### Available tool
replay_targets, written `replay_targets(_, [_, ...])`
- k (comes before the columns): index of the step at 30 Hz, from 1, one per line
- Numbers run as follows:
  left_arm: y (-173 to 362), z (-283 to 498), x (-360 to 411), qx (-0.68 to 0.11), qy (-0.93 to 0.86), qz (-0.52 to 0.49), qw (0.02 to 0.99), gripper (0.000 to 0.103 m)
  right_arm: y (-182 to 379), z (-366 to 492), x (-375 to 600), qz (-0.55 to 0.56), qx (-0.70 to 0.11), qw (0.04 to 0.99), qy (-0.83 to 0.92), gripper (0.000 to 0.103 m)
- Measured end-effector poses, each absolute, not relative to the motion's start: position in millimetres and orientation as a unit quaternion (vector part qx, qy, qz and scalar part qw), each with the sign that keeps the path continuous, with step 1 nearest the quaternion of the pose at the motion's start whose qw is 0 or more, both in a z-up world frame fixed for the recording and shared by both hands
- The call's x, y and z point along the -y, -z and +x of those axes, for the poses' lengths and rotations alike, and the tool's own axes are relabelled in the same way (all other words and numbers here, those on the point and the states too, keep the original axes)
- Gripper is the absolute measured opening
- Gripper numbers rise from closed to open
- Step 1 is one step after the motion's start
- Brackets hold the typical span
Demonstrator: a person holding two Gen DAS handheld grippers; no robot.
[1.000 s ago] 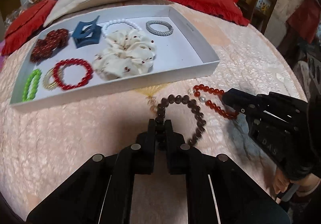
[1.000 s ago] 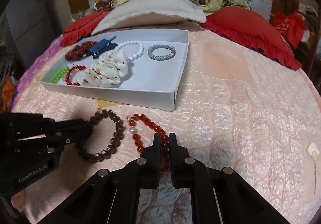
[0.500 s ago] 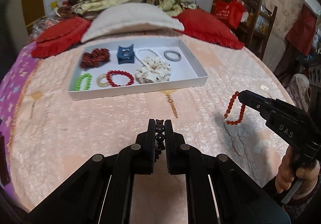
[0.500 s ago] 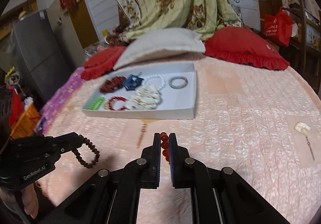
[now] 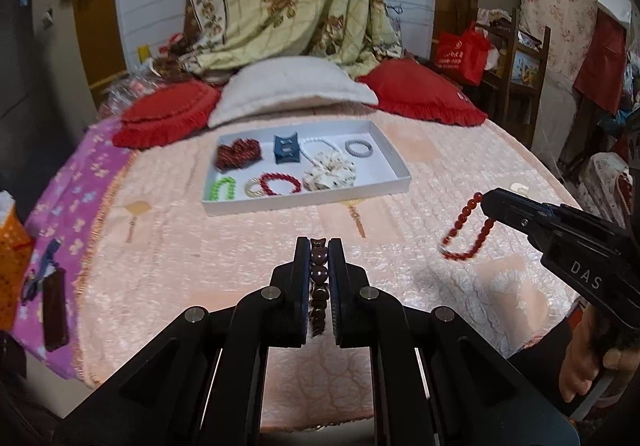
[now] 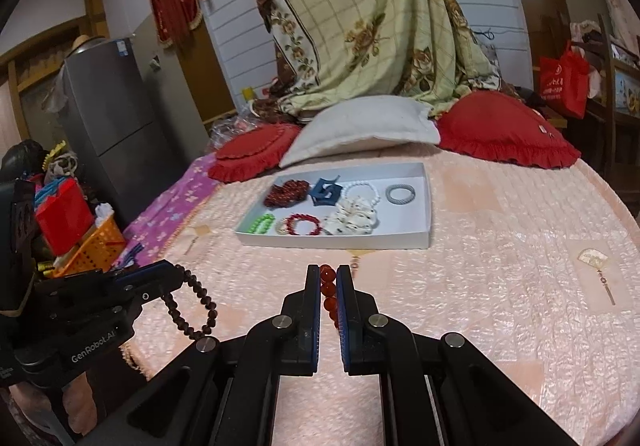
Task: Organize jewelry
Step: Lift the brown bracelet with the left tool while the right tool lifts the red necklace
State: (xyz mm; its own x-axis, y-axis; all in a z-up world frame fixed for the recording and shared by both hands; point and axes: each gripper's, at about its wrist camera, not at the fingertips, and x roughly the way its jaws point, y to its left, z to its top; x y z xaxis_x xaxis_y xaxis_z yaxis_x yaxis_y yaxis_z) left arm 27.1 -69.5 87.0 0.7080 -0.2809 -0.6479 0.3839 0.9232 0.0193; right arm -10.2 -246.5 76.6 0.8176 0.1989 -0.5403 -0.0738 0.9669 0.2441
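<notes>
Beaded and limp, both bracelets dangle: dark bracelet (image 5: 319,278) pinched in the left gripper (image 5: 319,246), red bracelet (image 6: 329,288) clamped in the right gripper (image 6: 329,272). Light, slippery loops; grip across the beads. White tray (image 6: 428,202) waits beyond the jaws.

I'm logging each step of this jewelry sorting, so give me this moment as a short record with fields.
left gripper: shut on the dark brown bead bracelet, lifted off the bedspread
right gripper: shut on the red bead bracelet, also lifted
white tray: on the pink bedspread, ahead of both grippers
tray contents: bracelets, a blue hair claw, a cream scrunchie
free space in tray: right end
</notes>
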Motion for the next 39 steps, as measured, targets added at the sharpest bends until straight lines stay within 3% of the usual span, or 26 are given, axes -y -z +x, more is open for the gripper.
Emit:
replay_targets(12, [-105, -5, 48, -0.289, 0.135, 0.1, 0.942, 0.007, -96, -37, 226, 0.092, -0.272, 0.954, -0.083, 0.007])
replay_targets(39, [-112, -18, 30, -0.28, 0.114, 0.094, 0.949, 0.007, -104, -48, 214, 0.074, -0.262, 0.958, -0.087, 0.007])
